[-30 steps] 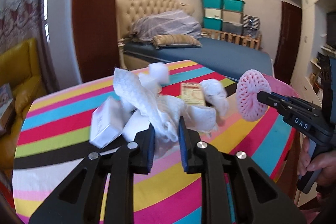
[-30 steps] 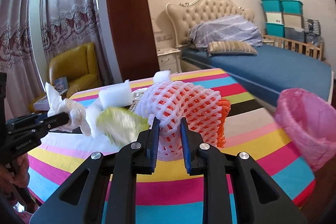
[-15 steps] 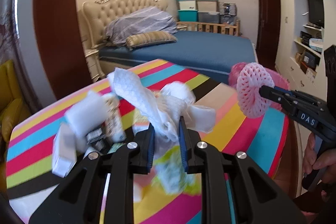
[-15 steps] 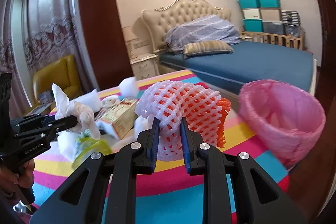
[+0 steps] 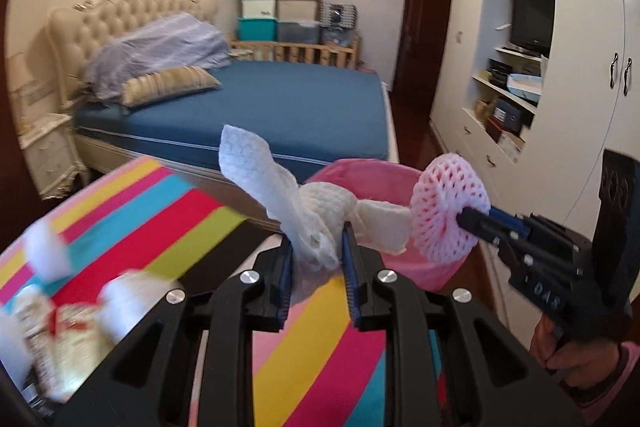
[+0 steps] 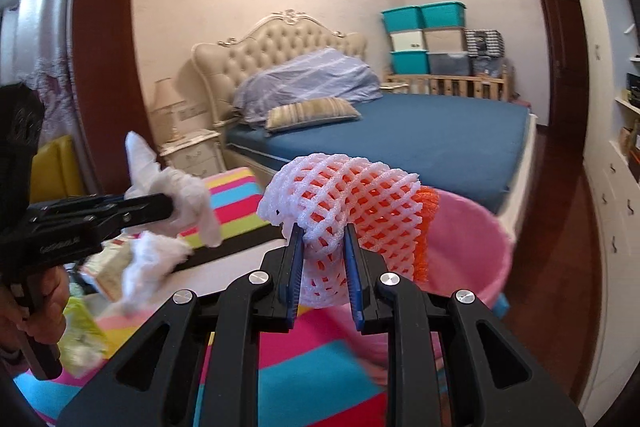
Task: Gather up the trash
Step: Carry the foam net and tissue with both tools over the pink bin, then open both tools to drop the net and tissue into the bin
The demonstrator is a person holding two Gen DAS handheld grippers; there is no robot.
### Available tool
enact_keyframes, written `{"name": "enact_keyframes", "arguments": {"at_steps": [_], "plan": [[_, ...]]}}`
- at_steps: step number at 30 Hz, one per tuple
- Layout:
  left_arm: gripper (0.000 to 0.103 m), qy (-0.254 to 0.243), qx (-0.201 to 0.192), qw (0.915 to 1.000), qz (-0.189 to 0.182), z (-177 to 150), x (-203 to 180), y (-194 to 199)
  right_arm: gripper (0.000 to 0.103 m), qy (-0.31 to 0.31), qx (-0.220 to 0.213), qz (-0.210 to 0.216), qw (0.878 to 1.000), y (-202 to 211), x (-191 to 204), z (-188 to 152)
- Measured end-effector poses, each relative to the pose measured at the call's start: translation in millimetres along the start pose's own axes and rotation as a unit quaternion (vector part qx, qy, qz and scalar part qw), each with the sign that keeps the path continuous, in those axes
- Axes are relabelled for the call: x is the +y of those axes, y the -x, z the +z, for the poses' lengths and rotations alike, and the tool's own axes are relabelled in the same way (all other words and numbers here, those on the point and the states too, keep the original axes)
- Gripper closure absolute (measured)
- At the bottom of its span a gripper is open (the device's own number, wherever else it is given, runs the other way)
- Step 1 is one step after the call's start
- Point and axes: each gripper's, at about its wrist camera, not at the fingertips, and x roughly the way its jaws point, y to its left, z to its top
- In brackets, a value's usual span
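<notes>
Left gripper [image 5: 316,247] pinches a crumpled paper towel [image 5: 304,211] before the pink bin [image 5: 360,175] | right gripper [image 6: 322,247] clamps the foam fruit net [image 6: 344,199] at the bin's rim | striped tablecloth [image 5: 160,211] beside bin, scraps blurred | blue bed [image 5: 280,103] behind

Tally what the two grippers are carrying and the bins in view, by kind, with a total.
Tissue wads: 1, in the left gripper
Foam fruit nets: 1, in the right gripper
Pink bins: 1, beyond the table edge
Total: 3
</notes>
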Motion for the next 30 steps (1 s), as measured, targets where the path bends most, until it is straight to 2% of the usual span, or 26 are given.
{"name": "enact_keyframes", "arguments": {"at_steps": [5, 10, 13, 14, 15, 16, 17, 18, 21, 23, 26, 30], "plan": [[0.078, -0.013, 0.013, 0.9996, -0.022, 24, -25, -59, 0.081, 0.010, 0.011, -0.018, 1.000, -18, -29, -2], [0.076, -0.020, 0.030, 0.9991, -0.020, 36, -36, -108, 0.080, -0.011, 0.013, -0.025, 1.000, -26, -49, -7], [0.065, -0.020, 0.046, 0.9983, -0.030, 41, -36, -130, 0.078, -0.015, 0.021, -0.023, 0.999, -32, -54, -13], [0.055, -0.022, 0.047, 0.9981, -0.032, 42, -39, -134, 0.074, -0.015, 0.023, -0.024, 0.999, -34, -56, -15], [0.049, -0.024, 0.048, 0.9980, -0.032, 44, -40, -140, 0.062, -0.017, 0.027, -0.029, 0.999, -36, -59, -16], [0.037, -0.023, 0.046, 0.9984, -0.026, 45, -40, -143, 0.053, -0.021, 0.030, -0.033, 0.999, -38, -61, -18], [0.033, -0.021, 0.043, 0.9987, -0.020, 45, -39, -143, 0.039, -0.025, 0.027, -0.035, 0.999, -36, -65, -19], [0.033, -0.017, 0.042, 0.9988, -0.019, 46, -37, -144, 0.037, -0.030, 0.021, -0.038, 0.999, -33, -67, -20], [0.033, -0.015, 0.039, 0.9990, -0.014, 46, -31, -135, 0.037, -0.034, 0.021, -0.042, 0.998, -27, -67, -23], [0.026, -0.017, 0.031, 0.9994, 0.000, 45, -28, -120, 0.037, -0.037, 0.023, -0.041, 0.998, -21, -66, -25], [0.014, -0.019, 0.008, 0.9995, 0.022, 42, -20, -88, 0.036, -0.037, 0.022, -0.032, 0.999, -9, -55, -27], [0.013, -0.019, -0.022, 0.9985, 0.047, 40, -9, -35, 0.033, -0.027, 0.017, -0.007, 0.999, 5, -33, -23]]}}
